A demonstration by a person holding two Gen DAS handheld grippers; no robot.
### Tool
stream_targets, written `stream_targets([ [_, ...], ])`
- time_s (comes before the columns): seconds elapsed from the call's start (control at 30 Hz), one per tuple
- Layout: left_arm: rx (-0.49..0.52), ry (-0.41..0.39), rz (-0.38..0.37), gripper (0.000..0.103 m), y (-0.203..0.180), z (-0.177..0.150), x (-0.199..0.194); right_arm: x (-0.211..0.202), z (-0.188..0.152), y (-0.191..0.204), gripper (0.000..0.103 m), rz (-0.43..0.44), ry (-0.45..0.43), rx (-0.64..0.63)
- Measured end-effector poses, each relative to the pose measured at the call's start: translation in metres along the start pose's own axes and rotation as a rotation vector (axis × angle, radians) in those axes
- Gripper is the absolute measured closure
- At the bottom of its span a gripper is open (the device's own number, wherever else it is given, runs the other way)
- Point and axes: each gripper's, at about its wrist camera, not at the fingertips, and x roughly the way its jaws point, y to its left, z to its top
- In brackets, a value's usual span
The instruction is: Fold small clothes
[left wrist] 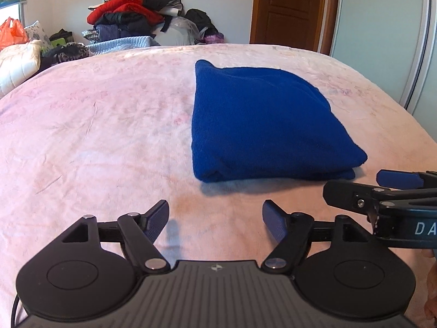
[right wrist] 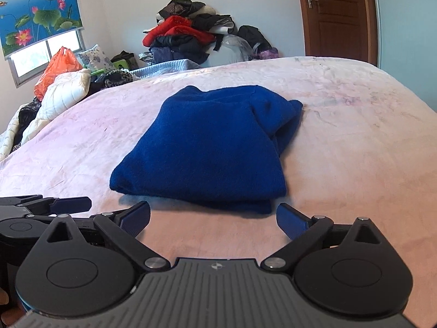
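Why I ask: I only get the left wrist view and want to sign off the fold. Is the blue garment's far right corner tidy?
Observer: Not quite. In the right wrist view the blue garment has a bunched fold sticking out at its far right corner.
Operator: Is the right gripper holding any of it? I only see that gripper from the side.
Observer: No. The right gripper has its jaws wide apart and empty, just short of the garment's near edge, over the bed cover.
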Motion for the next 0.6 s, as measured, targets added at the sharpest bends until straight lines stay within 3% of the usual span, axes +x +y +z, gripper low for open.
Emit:
stream_targets([
  [0.6, -0.01, 0.009, 0.068, 0.02, 0.006, -0.015, -0.003, -0.005, -0.018, 0.005, 0.001, -0.04, 0.034, 0.028],
])
